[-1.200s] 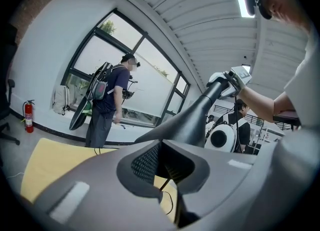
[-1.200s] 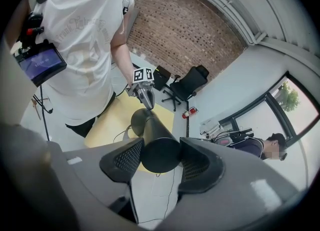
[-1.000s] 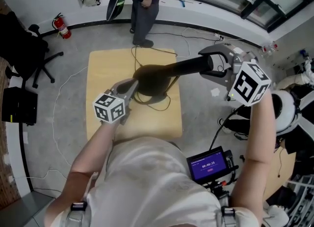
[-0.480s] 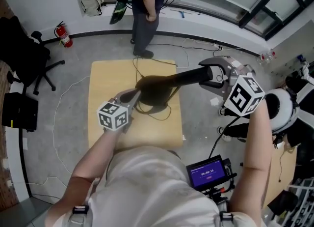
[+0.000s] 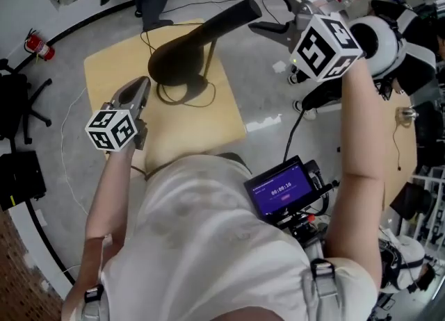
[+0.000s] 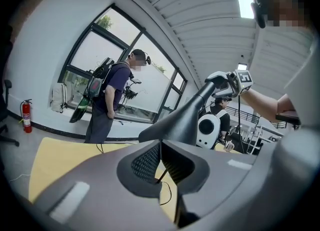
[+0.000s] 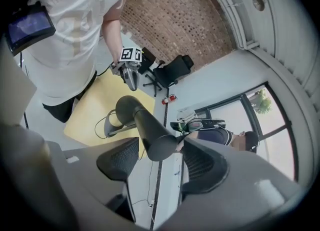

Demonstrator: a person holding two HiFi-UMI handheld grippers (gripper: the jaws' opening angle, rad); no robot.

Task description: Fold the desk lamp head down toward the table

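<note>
Square pale-wood surface (image 5: 212, 114): black matte desk lamp (image 5: 208, 31) stands there, head raised. Its tip sits unclamped between the right tool (image 5: 264, 9), jaws just opened wide, likely for pushing down. The left tool (image 5: 138, 92), jaws together and empty, waits near the base.

A lab workspace with office chair (image 7: 171, 72), fire extinguisher (image 5: 39, 46), concrete floor (image 5: 274, 97).

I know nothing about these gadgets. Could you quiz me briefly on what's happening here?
1. What is between the right gripper jaws? A: a cable. B: the lamp head. C: nothing.
2. True or false: the left gripper grips the lamp base.
3. Fill in: the lamp base rests on a ___ table.
Key: 1 B; those jaws have just been opening, with the head between them. 2 False; it is shut and empty. 3 wooden.
</note>
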